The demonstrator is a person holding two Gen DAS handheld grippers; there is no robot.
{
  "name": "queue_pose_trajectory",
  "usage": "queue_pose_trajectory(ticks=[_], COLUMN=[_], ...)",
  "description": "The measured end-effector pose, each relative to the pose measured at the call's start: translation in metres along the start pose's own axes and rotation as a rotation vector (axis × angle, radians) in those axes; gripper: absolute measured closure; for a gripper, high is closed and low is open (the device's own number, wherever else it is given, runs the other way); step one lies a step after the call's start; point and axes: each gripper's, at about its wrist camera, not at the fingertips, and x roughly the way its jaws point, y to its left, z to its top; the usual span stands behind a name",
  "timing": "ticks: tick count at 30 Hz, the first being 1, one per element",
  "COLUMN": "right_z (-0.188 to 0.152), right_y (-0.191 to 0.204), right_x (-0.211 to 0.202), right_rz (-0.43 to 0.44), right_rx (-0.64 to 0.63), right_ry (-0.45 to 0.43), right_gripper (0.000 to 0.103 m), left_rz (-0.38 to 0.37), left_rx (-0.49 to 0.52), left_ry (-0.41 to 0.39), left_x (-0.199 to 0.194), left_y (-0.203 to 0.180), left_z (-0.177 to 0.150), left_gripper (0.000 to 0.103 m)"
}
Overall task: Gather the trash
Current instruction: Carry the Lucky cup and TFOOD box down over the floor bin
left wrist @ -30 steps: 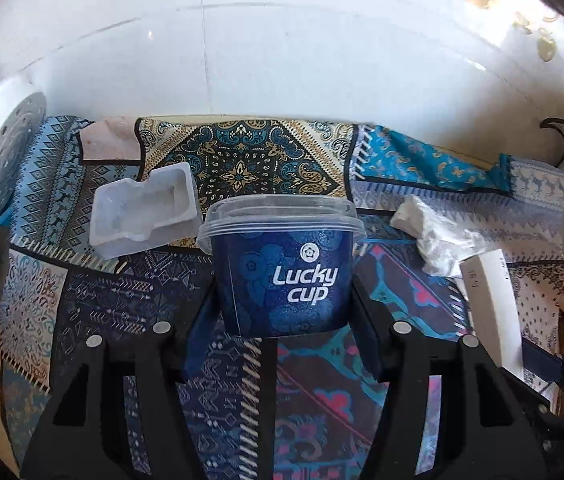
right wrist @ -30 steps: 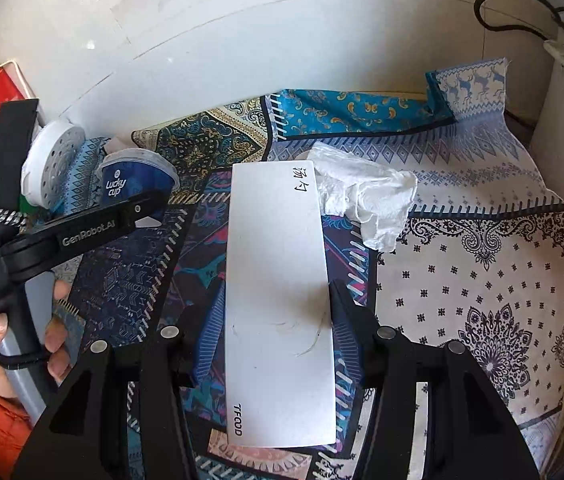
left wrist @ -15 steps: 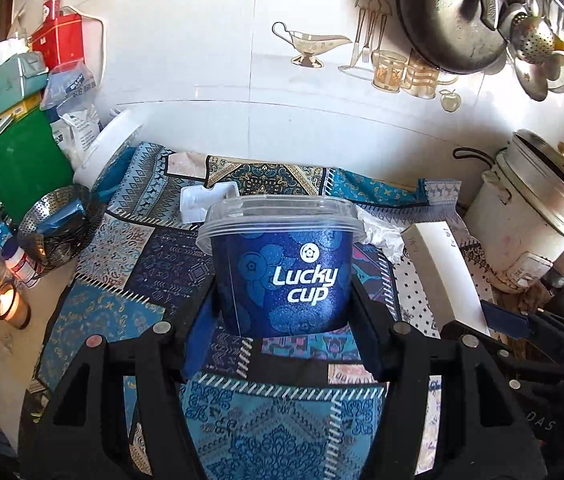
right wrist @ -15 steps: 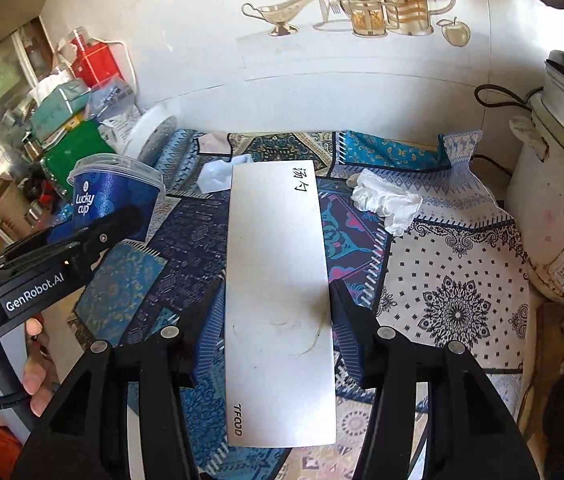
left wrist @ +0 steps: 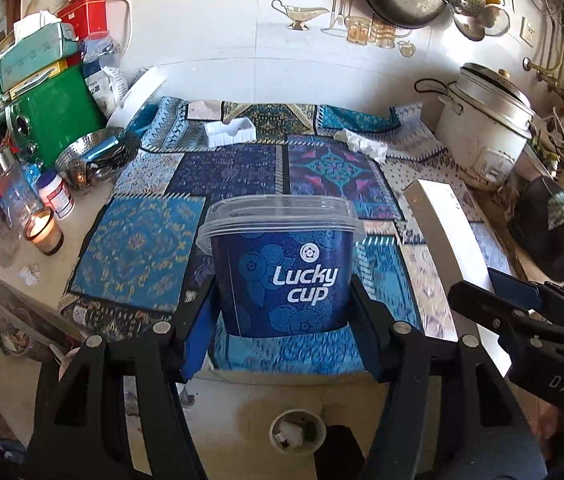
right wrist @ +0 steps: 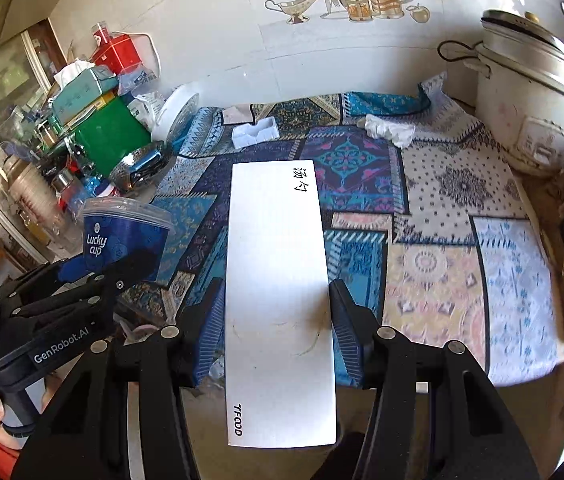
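My left gripper (left wrist: 280, 300) is shut on a blue "Lucky cup" tub (left wrist: 282, 264) with a clear lid, held in the air past the table's near edge. My right gripper (right wrist: 274, 308) is shut on a long white flat box (right wrist: 278, 300) marked "TFOOD". In the left wrist view the same white box (left wrist: 446, 240) shows at the right, and the cup (right wrist: 118, 236) shows at the left in the right wrist view. On the patterned cloth (left wrist: 234, 168) a white plastic tray (left wrist: 229, 133) and a crumpled white tissue (left wrist: 362, 144) lie near the wall.
A small bin (left wrist: 297, 431) holding scraps stands on the floor below the table edge. At the left are a green box (left wrist: 58, 120), a metal basket (left wrist: 90, 156), a lit candle (left wrist: 42, 232) and jars. A white rice cooker (left wrist: 486, 120) stands at the right.
Both grippers have drawn back from the table with their loads and risen a little. The tray and tissue now lie far off, and the table's near edge and the floor bin have come into view.
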Motion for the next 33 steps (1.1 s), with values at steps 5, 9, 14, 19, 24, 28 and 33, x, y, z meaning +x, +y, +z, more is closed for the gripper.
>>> queue_pose_trajectory(ticks=[5,9,14,19,24,28,33], right_z=[-0.054,-0.095,-0.145,-0.2,-0.267,-0.319,-0.384], right_y=[0.019,0.018,0.004,-0.021,-0.06,-0.094,-0.128], right_x=[-0.007,0.001,0.025,0.062,0.127,0.193,0.287], right_rz=[-0.016,-0.028,-0.037,-0.03,-0.023,-0.041,-0.04], right_rx=[0.041,0.067,0.093,0.119,0.141,0.138,0.139], right_ry=[0.06,0.138,0.237,0.315,0.417,0.493,0.574], right_gripper=[0.055,0.055,0.055,0.055,0.055,0.055,0.055], left_rz=[-0.003,-0.005,-0.017,-0.032,-0.054,-0.054,-0.084], left_rx=[0.016,0.025,0.007,0.006,-0.024,-0.046,-0.103], left_ry=[0.07,0.146,0.242,0.313,0.41,0.482,0.588], left_x=[-0.021,-0.015,0.018,0.071,0.155,0.23,0.325], left_y=[0.013,0.016,0.011,-0.003,-0.009,-0.004,0.012], left_z=[-0.056,-0.091,-0.139,-0.196,-0.265,-0.327,-0.407], left_gripper=[0.043,0.043,0.043,0.043,0.043,0.043,0.043])
